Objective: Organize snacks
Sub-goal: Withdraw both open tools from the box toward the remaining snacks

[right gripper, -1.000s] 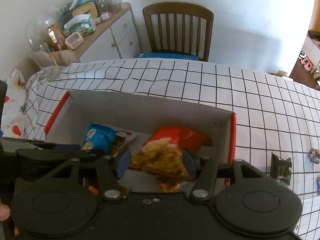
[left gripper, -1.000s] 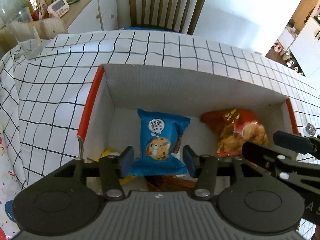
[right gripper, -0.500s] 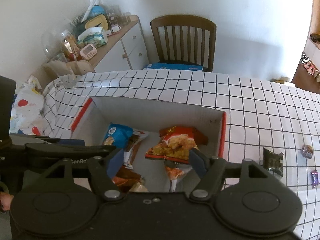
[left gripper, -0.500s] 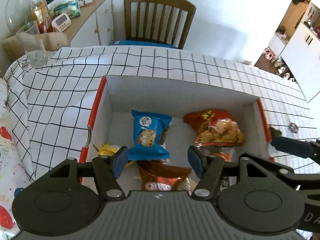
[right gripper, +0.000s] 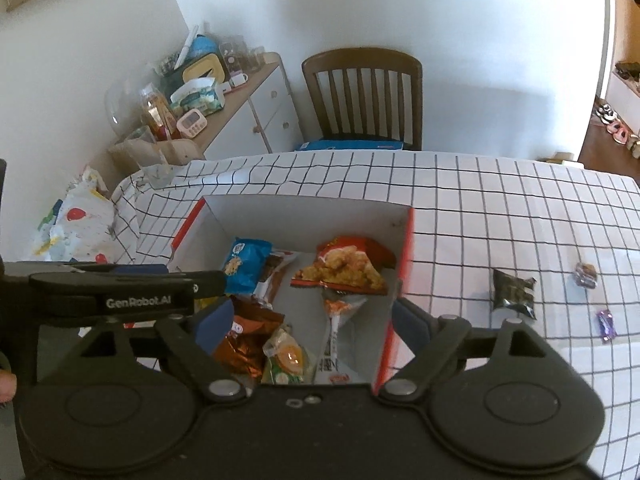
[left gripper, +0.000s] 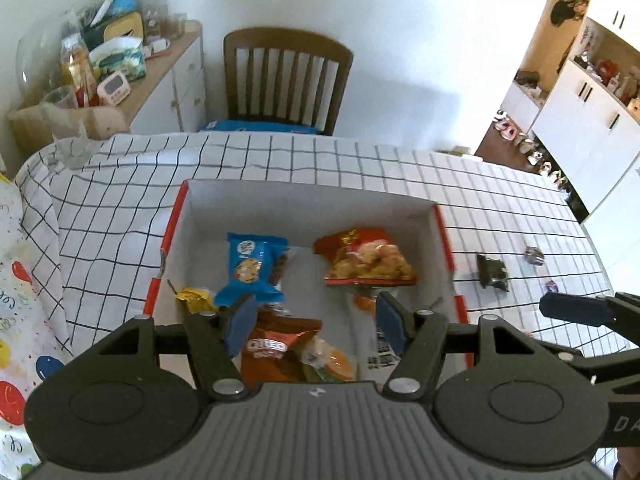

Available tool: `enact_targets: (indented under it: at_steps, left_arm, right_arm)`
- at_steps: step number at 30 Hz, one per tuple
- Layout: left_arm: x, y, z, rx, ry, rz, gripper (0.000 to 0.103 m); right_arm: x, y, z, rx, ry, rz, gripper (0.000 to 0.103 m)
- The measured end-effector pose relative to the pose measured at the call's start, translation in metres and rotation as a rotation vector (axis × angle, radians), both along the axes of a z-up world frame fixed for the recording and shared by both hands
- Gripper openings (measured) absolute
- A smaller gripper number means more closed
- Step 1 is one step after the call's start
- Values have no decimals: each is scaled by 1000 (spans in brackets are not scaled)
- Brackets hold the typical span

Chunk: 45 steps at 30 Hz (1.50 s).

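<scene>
While the left gripper [left gripper: 313, 317] hangs released above the near end of the cardboard box [left gripper: 304, 194], nothing sits between its blue pads. The box rests on the desk [left gripper: 120, 216] with the grid cloth, toward its left edge. Along the box's left wall lies a small yellow wrapper [left gripper: 194, 299]; just beside it, a blue cookie pack [left gripper: 251, 266] lies against a dark bar wrapper. Nearer the box's front sits a brown Oreo pack [left gripper: 276, 350], touching a green-and-orange packet [left gripper: 332, 364]. Against the right wall rests a red chip bag [left gripper: 366, 258], partly over a white-and-orange pouch [right gripper: 340, 320]. The right gripper [right gripper: 312, 322] is likewise spread wide and grasping nothing, over the box's front right corner. Beyond the box, toward the desk's right edge, a dark foil packet [right gripper: 514, 292] lies on the cloth, with a round wrapped sweet [right gripper: 586, 274] and a purple candy [right gripper: 606, 322] near it, each apart.
</scene>
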<state>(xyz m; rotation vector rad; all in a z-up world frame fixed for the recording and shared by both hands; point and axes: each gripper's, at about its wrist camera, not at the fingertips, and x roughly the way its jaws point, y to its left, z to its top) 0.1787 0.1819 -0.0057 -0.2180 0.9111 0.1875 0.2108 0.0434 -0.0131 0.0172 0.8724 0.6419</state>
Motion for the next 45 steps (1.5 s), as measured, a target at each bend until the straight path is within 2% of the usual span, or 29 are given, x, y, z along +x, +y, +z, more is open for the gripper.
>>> enact_targets:
  at_steps: [3, 6, 9, 19, 21, 25, 30, 39, 45]
  left_arm:
    - [-5, -14, 6, -3, -13, -20, 65]
    - [-9, -31, 10, -10, -19, -48, 66]
    - [-13, -49, 14, -19, -28, -70, 76]
    - [-14, -111, 21, -30, -54, -133, 77]
    - [-12, -124, 21, -37, -56, -145, 82]
    - [-6, -146, 19, -43, -67, -156, 83]
    - [10, -171, 6, -59, -41, -132, 88]
    - [57, -199, -31, -100, 18, -40, 88]
    - [92, -212, -52, -69, 41, 27, 88]
  right_arm:
    - [-7, -18, 3, 16, 10, -5, 92]
    - [-13, -39, 5, 31, 14, -19, 94]
    - [-20, -60, 8, 50, 15, -29, 95]
    - [-28, -136, 16, 62, -23, -73, 98]
    - [-26, -153, 15, 58, -26, -88, 100]
    - [-19, -184, 9, 50, -25, -106, 101]
    - [-11, -218, 0, 38, -37, -132, 102]
    - [12, -260, -23, -2, -46, -140, 101]
    - [38, -283, -45, -14, -21, -150, 100]
